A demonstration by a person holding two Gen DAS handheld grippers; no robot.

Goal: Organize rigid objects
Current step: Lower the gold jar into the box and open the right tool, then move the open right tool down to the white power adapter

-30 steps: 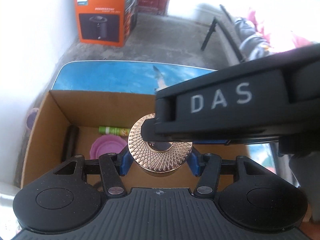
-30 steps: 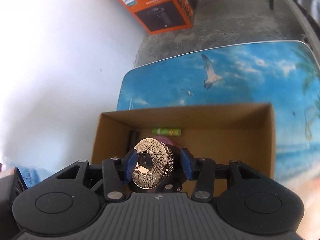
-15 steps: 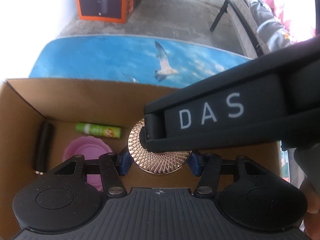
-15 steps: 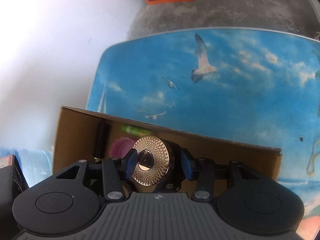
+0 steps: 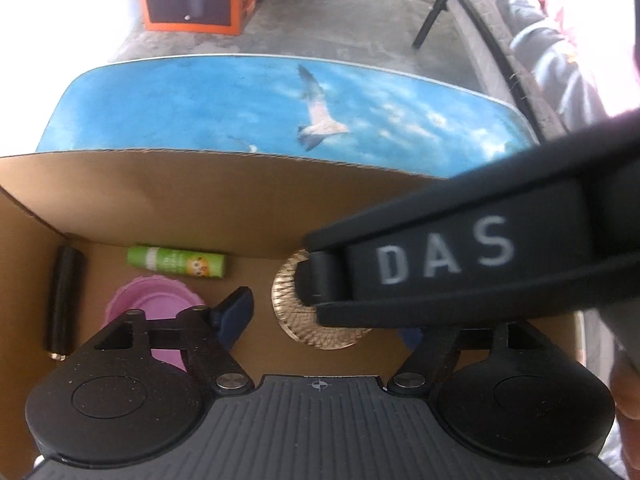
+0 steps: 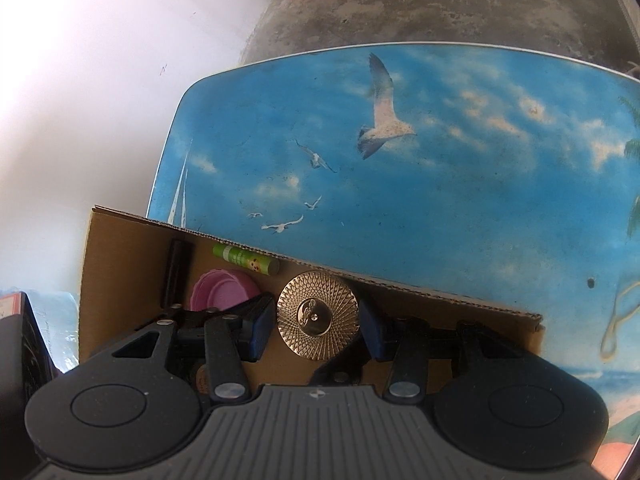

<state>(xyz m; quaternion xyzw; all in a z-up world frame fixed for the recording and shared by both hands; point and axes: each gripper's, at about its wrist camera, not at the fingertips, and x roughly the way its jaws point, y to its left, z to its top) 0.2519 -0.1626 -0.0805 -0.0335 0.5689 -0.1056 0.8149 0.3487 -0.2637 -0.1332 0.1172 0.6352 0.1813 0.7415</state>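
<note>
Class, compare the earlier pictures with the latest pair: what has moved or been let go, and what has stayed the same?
Both grippers carried the gold patterned jar down into the cardboard box. The left gripper, clamped on the jar before, is now opening and its pads stand clear of it. The right gripper still grips the jar. The green tube, pink lid and black cylinder lie unchanged in the box.

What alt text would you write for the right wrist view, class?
The right hand-held gripper holds a round gold patterned lid between blue pads inside a cardboard box. The box also holds a pink lid, a green tube and a black cylinder, on a blue seagull-print table.
</note>
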